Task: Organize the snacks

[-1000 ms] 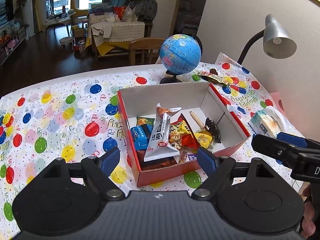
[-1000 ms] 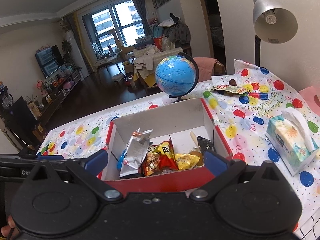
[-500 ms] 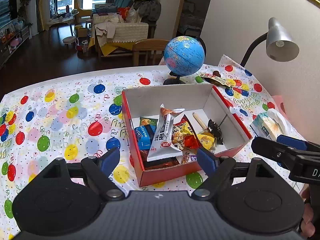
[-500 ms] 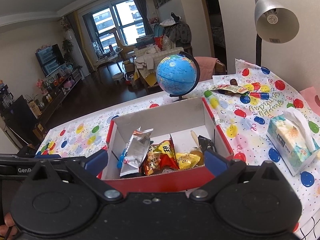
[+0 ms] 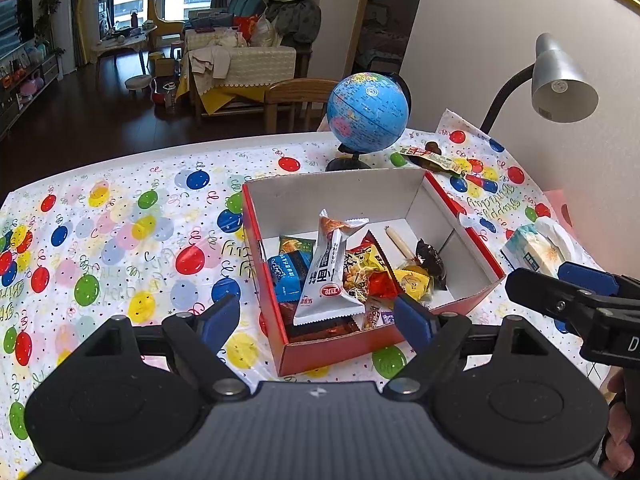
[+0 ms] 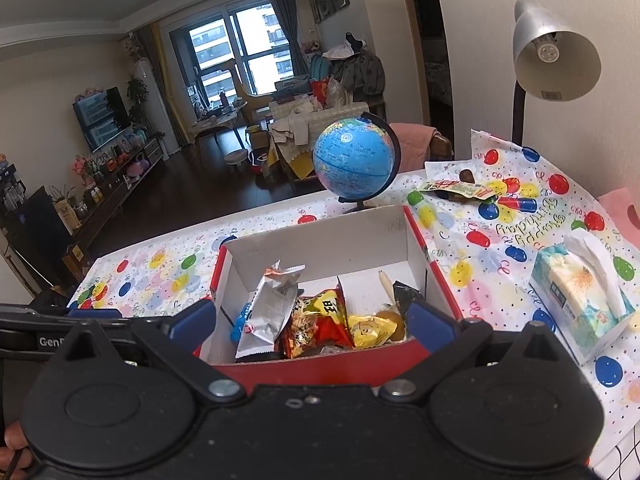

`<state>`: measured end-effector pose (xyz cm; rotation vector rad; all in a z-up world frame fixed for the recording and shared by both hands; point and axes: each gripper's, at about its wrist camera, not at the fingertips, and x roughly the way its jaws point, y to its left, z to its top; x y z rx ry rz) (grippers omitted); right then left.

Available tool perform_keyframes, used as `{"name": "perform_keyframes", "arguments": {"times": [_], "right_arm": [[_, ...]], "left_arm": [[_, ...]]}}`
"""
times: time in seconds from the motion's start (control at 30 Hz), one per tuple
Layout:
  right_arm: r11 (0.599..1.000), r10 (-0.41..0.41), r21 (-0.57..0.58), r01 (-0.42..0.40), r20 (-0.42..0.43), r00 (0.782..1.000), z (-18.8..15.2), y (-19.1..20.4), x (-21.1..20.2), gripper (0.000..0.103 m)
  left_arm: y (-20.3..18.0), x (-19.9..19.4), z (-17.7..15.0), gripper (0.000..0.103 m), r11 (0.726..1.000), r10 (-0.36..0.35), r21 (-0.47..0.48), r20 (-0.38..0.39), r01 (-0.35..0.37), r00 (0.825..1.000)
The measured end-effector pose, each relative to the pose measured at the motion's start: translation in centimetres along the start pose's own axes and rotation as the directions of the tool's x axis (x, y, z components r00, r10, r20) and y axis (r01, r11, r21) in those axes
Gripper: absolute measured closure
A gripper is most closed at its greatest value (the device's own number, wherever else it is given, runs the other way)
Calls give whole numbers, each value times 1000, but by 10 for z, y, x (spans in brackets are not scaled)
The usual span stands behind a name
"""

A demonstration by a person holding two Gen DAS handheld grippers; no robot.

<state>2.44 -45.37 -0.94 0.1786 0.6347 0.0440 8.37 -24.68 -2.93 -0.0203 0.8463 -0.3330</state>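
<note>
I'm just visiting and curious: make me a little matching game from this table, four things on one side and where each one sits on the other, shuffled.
Things:
1. white snack packet
2. globe
3. tissue pack
4. desk lamp

Places:
A. on the balloon tablecloth, right of the red box
B. standing tilted among other snacks inside the red box
C. hanging above the table's far right corner, by the wall
D. on the table just behind the red box

Pairs: 1-B, 2-D, 3-A, 4-C
</note>
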Motion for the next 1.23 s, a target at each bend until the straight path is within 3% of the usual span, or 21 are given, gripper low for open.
{"name": "perform_keyframes", "arguments": {"times": [1.23], "right_arm": [[1000, -3, 0, 3, -10, 1000, -6, 2, -5, 0]], "left_arm": [[2, 1, -5, 18, 999, -18, -26, -16, 17, 1000]]}}
